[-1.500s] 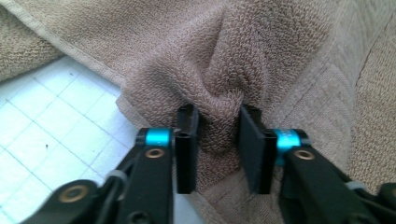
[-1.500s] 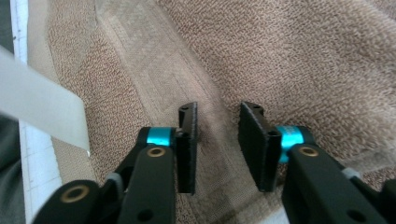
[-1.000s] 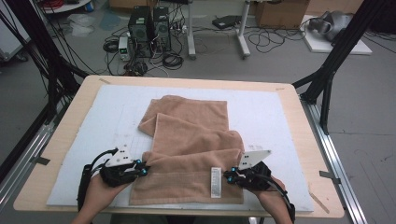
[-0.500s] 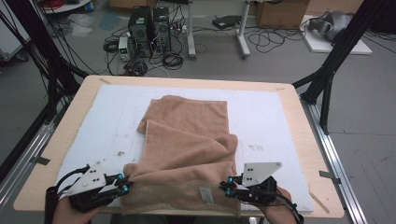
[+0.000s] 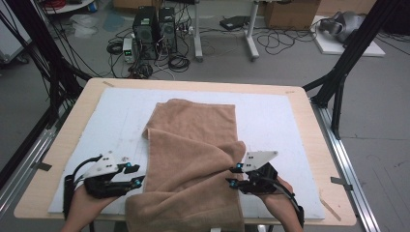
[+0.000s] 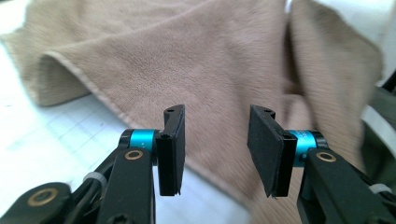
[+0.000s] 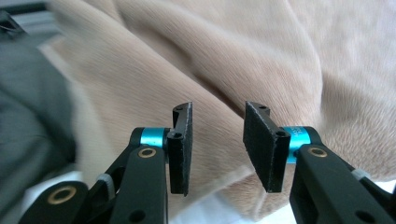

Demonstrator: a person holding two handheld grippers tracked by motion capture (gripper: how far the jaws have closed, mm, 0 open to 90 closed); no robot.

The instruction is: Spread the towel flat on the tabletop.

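A light wooden table (image 5: 309,101) carries a white gridded foam board (image 5: 285,125) that covers most of its top, and on that board, about the middle, lies a large tan terry-cloth towel (image 5: 193,159). The towel's far part lies flat towards the far edge of the board, while its near part is folded back and rumpled, bunched in soft ridges, and its nearest hem droops over the near edge of the board and table. All places that follow are given from this towel. Just off its left edge, near the bottom corner, sits the left black two-jaw gripper (image 5: 138,175) with blue collars and a grey three-cornered plate on top, borne by a hand that enters from below; in the left gripper view (image 6: 215,149) its jaws stand apart with nothing pinched between the pads, the towel's nap spreading beyond them, and they have just been opening. Just off the towel's right edge, beside the lifted fold, sits the right gripper (image 5: 232,176) of the same make; in the right gripper view (image 7: 218,147) its jaws likewise stand apart and bare, tan cloth lying ahead of and beneath them, and they too have just been opening. Neither pair of pads presses on the cloth.
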